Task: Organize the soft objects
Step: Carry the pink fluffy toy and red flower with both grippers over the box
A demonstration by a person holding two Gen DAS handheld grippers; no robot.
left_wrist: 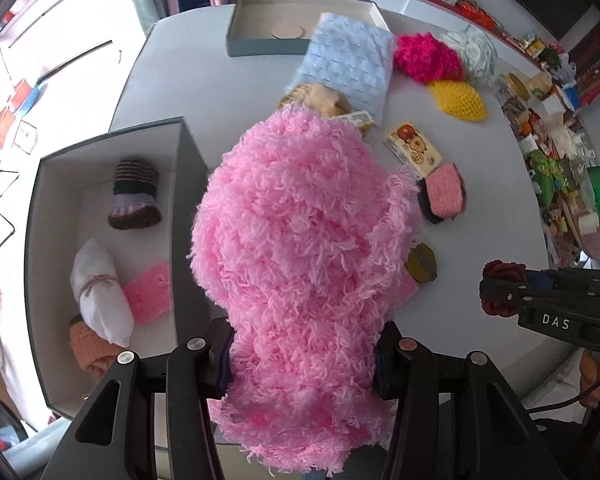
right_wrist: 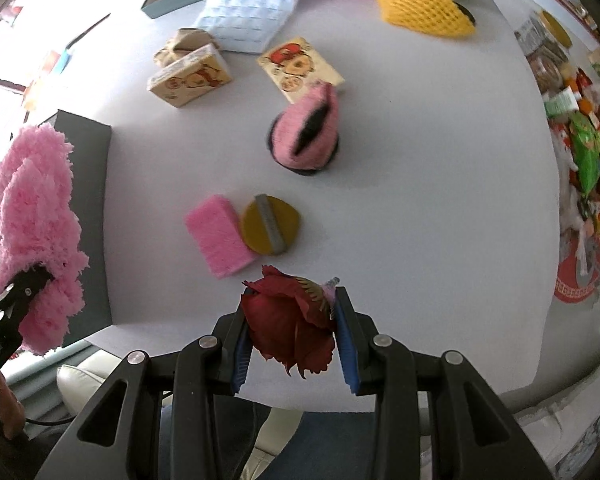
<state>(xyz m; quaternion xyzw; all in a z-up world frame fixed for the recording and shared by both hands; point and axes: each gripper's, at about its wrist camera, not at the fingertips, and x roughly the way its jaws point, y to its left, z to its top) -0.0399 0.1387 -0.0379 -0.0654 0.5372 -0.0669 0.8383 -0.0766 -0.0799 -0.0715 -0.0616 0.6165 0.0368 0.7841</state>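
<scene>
Left wrist view shows the left tool (left_wrist: 304, 360) clamped on a pink fluffy bundle (left_wrist: 300, 248) right of the grey box (left_wrist: 100, 152), seemingly for dropping in, while the right tool (right_wrist: 290, 332) pinches a dark red fabric flower (right_wrist: 290, 320) above the surface (right_wrist: 420, 200).

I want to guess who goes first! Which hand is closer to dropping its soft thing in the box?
Probably left: the left gripper holds the fluffy pink yarn bundle right beside the gray box. The right gripper, holding a red fabric rose, is farther off.

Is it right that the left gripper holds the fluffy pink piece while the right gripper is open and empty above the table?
Not quite. The right gripper is not empty: the right wrist view shows it shut on a dark red fabric flower. The left gripper does hold the fluffy pink piece, as you said.
</scene>
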